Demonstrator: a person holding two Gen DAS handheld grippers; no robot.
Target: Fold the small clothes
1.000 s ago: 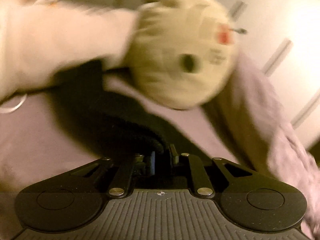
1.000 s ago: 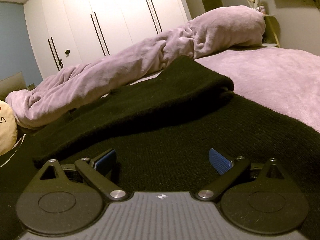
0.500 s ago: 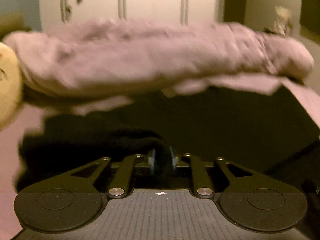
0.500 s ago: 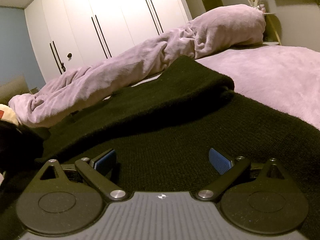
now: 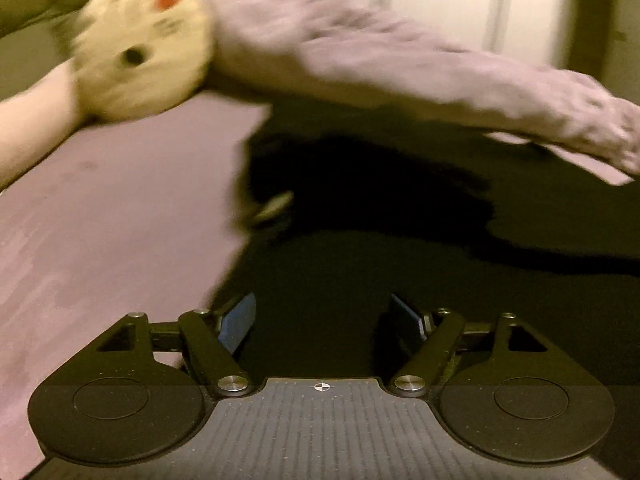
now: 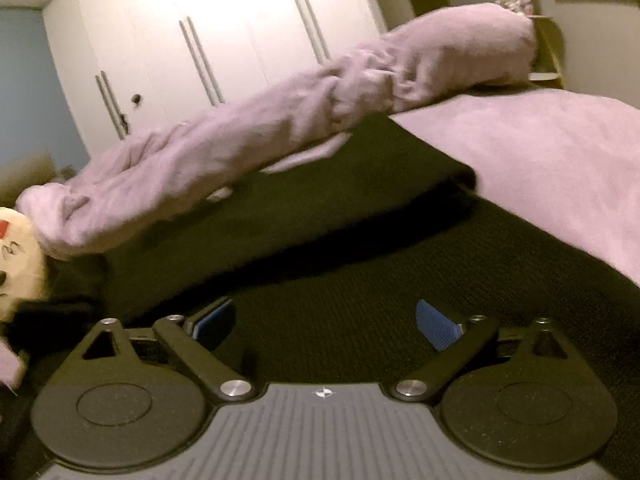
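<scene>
black knitwear lies spread over the bed, which is covered in lilac fabric, and it fills the middle of both wrist views. in the right wrist view one part of the garment is folded over onto the rest, making a thicker raised layer with a rounded edge that runs across the frame beyond the right gripper. that gripper hangs low over the flat knit with its jaws wide but closing a little; only the cloth below shows between the blue pads, and they press on nothing. the left gripper sits over the garment's left edge, where black knit meets the lilac cover; its jaws are opening, with nothing gripped between them. this view is blurred. a rolled lilac blanket stretches along the far side of the bed, just behind the garment. a round cream plush toy with a dark eye and a red patch rests at the blanket's left end. white wardrobe doors stand behind.
</scene>
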